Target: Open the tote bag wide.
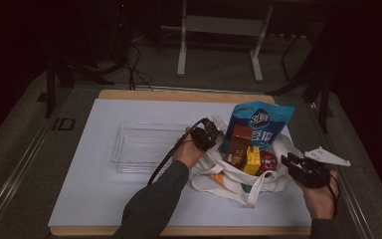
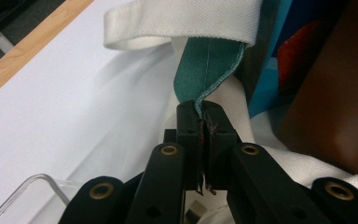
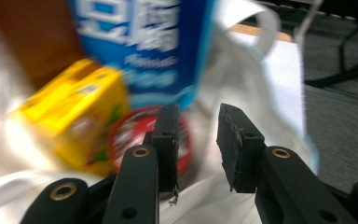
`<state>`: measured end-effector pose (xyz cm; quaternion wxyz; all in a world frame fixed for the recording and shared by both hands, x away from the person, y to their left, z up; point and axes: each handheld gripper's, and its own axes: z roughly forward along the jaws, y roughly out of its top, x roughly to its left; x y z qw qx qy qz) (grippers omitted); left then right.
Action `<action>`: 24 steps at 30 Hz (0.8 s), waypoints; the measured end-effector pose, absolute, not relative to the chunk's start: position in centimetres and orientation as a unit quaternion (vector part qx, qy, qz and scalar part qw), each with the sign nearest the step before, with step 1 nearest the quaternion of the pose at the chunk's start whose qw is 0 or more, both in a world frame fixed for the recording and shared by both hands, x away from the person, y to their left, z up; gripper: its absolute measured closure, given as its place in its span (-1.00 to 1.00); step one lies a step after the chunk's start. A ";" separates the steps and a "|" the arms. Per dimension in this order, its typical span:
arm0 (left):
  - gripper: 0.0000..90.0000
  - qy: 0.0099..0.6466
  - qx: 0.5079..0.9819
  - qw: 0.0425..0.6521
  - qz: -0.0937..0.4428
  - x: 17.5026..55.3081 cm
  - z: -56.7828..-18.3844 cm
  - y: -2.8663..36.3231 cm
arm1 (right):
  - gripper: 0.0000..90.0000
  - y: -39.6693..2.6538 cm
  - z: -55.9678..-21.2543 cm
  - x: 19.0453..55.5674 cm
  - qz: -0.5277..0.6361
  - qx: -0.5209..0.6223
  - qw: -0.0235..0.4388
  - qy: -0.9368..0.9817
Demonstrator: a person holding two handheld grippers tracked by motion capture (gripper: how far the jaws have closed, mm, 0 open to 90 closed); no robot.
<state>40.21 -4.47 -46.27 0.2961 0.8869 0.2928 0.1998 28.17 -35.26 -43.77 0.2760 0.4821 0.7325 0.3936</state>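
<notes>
Two grippers work at a white bag (image 1: 238, 181) that lies on the right part of the white table (image 1: 104, 194), just beside a clear tray (image 1: 144, 147). The left gripper (image 1: 210, 130) is at the left side of the bag mouth. In the left gripper view (image 2: 204, 122) its jaws are clenched on the teal edge (image 2: 209, 70) of the cloth, and the white strap (image 2: 177, 23) loops above them. The right gripper (image 1: 291, 162) is at the right side of the bag, with the jaws parted and nothing between them. In the right gripper view (image 3: 198, 140) the picture is blurred.

Inside the bag stand a blue packet (image 1: 261, 122), a brown box (image 1: 238, 144), a yellow box (image 1: 252, 160) and a red round tin (image 1: 268, 162). The blue packet carries large white signs, like Korean letters, but I cannot read them surely. The label on the red tin (image 3: 135, 135) and the print on the yellow box (image 3: 74, 116) are too blurred to read.
</notes>
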 end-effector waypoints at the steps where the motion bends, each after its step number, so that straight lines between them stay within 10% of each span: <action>1: 0.93 0.293 0.887 0.297 0.199 40.2 -46.3 -4.5 | 0.56 -35.2 -43.9 27.4 0.403 0.478 0.272 0.732; 24: 0.92 0.291 0.886 0.300 0.199 40.1 -46.2 -4.3 | 0.85 -32.8 -49.3 24.8 0.414 0.470 0.209 0.751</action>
